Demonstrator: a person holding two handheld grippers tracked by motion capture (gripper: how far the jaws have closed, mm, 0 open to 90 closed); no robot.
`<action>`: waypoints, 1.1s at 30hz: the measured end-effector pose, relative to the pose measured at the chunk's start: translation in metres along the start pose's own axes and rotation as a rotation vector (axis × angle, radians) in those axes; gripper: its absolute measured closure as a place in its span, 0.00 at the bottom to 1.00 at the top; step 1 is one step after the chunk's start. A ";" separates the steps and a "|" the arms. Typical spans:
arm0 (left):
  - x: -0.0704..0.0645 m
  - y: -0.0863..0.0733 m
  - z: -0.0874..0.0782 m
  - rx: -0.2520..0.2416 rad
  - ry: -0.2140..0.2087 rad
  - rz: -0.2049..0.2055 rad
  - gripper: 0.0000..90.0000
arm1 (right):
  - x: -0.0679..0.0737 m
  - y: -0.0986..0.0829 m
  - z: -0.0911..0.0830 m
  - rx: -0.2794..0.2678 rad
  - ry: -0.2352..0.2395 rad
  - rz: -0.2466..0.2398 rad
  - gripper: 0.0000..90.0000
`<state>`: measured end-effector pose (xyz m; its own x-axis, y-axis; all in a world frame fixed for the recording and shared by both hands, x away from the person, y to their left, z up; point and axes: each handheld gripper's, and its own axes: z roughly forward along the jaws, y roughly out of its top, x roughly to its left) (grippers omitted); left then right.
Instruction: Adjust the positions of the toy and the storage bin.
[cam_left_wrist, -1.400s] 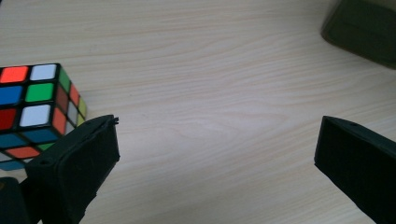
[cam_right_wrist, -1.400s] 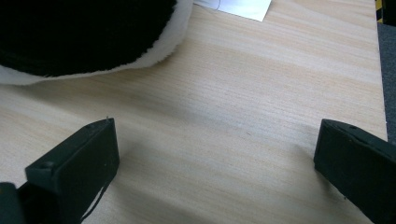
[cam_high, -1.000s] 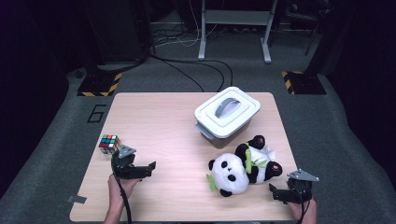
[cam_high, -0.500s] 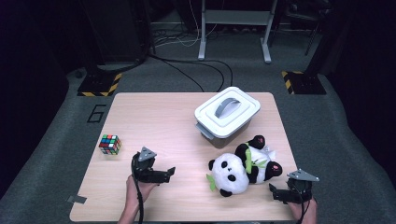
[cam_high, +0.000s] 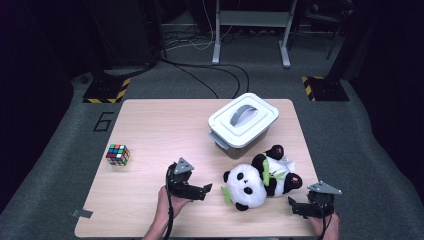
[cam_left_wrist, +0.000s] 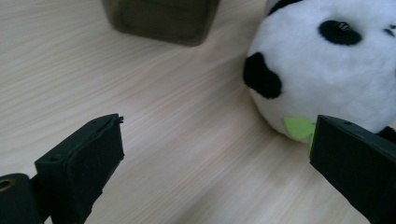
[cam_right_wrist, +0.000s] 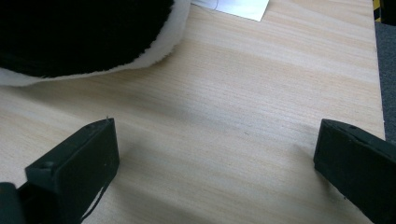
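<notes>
From the high view, your left tongs (cam_high: 206, 190) sit low near the front edge of the counter (cam_high: 165, 125), spread and pointing at the plush panda (cam_high: 252, 182), which lies toward the front right corner, just in front of the lidded white box (cam_high: 243, 121); your right tongs (cam_high: 295, 206) rest at the front right corner, just beside the panda's dark foot, also spread. A puzzle cube (cam_high: 118, 154) stands well apart near the left edge, so ignore it. In the left gripper view, the left tongs (cam_left_wrist: 215, 154) gape wide with bare wood between them, and the panda's white head (cam_left_wrist: 327, 70) sits off toward the right jaw, with a green leaf (cam_left_wrist: 298, 126) just beside it; swing your hand so the head comes between both jaws before closing, and pinch the plush, not the leaf. In the right gripper view, the right tongs (cam_right_wrist: 217, 154) are open over bare counter with black fur (cam_right_wrist: 79, 32) ahead; keep them low, ready to steady the body.
</notes>
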<state>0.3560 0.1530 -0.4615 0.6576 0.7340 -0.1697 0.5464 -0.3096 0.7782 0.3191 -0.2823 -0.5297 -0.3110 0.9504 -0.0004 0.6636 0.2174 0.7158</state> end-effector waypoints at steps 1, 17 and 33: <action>-0.007 0.001 0.005 0.012 -0.025 0.015 0.04 | 0.000 0.000 0.000 0.000 0.000 0.000 0.00; -0.035 -0.006 0.040 0.087 -0.199 0.049 0.32 | 0.000 0.000 0.000 -0.001 0.000 0.000 0.00; -0.032 -0.013 0.050 0.052 -0.282 0.045 0.99 | 0.000 0.000 0.000 -0.001 -0.001 0.000 0.00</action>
<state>0.3540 0.1036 -0.4963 0.7962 0.5239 -0.3027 0.5343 -0.3740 0.7580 0.3188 -0.2825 -0.5297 -0.3103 0.9506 -0.0006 0.6629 0.2169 0.7166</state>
